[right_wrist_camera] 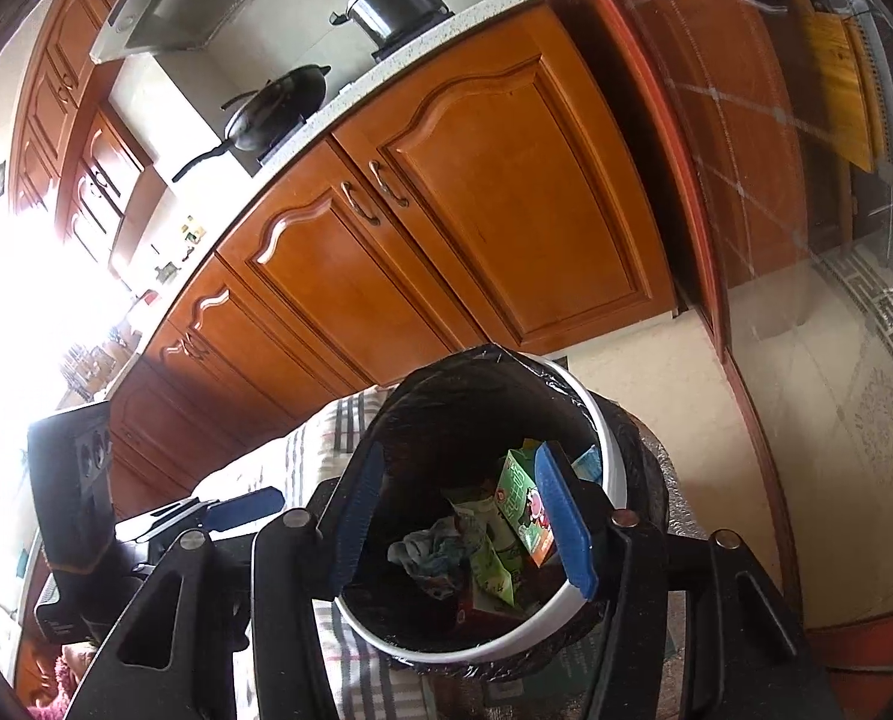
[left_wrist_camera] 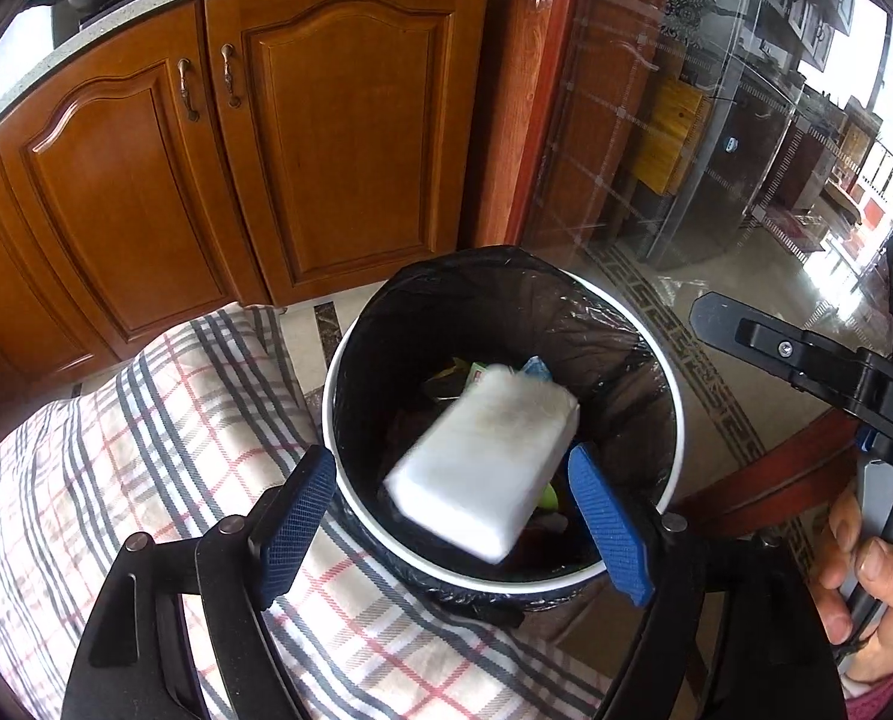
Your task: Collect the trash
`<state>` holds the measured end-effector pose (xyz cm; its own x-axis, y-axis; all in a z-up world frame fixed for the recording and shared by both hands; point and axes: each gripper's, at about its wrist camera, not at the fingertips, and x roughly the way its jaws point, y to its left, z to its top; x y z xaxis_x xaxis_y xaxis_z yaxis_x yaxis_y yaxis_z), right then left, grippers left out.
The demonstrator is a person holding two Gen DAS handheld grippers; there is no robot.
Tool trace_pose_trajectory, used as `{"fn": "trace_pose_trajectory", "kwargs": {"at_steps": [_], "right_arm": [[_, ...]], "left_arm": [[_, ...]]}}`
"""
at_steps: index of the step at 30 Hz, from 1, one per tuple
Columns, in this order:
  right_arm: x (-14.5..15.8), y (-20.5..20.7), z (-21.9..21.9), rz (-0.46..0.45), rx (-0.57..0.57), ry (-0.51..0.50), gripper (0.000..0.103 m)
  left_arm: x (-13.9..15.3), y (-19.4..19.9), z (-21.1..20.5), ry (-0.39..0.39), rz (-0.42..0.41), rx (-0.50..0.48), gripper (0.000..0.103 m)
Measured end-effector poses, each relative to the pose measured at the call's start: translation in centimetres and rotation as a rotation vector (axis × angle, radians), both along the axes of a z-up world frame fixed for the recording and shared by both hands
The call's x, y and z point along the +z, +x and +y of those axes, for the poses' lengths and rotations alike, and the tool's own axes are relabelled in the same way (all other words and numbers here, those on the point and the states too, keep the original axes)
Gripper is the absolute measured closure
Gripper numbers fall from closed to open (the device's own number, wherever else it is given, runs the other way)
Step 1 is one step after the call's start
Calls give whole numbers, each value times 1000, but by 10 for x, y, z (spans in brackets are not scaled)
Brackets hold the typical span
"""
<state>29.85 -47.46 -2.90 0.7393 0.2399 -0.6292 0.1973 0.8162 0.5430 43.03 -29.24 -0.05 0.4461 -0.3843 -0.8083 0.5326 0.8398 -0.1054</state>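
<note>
A white-rimmed trash bin [left_wrist_camera: 677, 420] with a black liner stands below both grippers. In the left wrist view a white rectangular block [left_wrist_camera: 482, 462], blurred, hangs tilted over the bin's mouth between the blue pads of my left gripper [left_wrist_camera: 451, 455]. The pads stand wide apart with a gap on the block's left side, so the gripper is open. My right gripper [right_wrist_camera: 460, 450] is open over the bin [right_wrist_camera: 602, 426] with nothing between its pads. Below it lie a green carton [right_wrist_camera: 521, 501] and crumpled paper [right_wrist_camera: 428, 552]. One black finger [left_wrist_camera: 764, 342] of the right gripper shows at the right, held by a hand [left_wrist_camera: 872, 576].
A plaid cloth [left_wrist_camera: 146, 450] lies left of the bin. Wooden cabinet doors [left_wrist_camera: 326, 138] stand behind it, with a wok [right_wrist_camera: 278, 111] and a pot [right_wrist_camera: 395, 3] on the counter above. A glass tabletop edge [left_wrist_camera: 716, 150] curves at the right over patterned floor.
</note>
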Motion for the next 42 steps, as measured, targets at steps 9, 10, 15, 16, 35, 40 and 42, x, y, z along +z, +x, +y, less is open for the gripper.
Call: {"fn": "trace_pose_trajectory", "kwargs": {"at_steps": [9,10,15,16,35,40,42], "right_arm": [[14,-21,3,-31,-29,-7,47],[15,-23,5,-34,-28,-6,47],[19,-40,24,-58,-22,-4,36],[20,-45,30,-65,-22,-5,33],[33,-139,175,-258,-2,-267,0],[50,-159,200,-328,-7,-399,0],[57,-170,209,-380,-23,-437,0]], "left_arm": [[3,-27,28,-69,-12,27,23],[3,-32,36,-89,-9,44,23],[-1,-61,84,-176,-15,148,23],[-1,-69,95,-192,-20,171,23],[14,-258,222,-224,-360,456,1],[23,-300,230,-178,-462,473,1],[23,-314,231,-166,-483,479,1]]}}
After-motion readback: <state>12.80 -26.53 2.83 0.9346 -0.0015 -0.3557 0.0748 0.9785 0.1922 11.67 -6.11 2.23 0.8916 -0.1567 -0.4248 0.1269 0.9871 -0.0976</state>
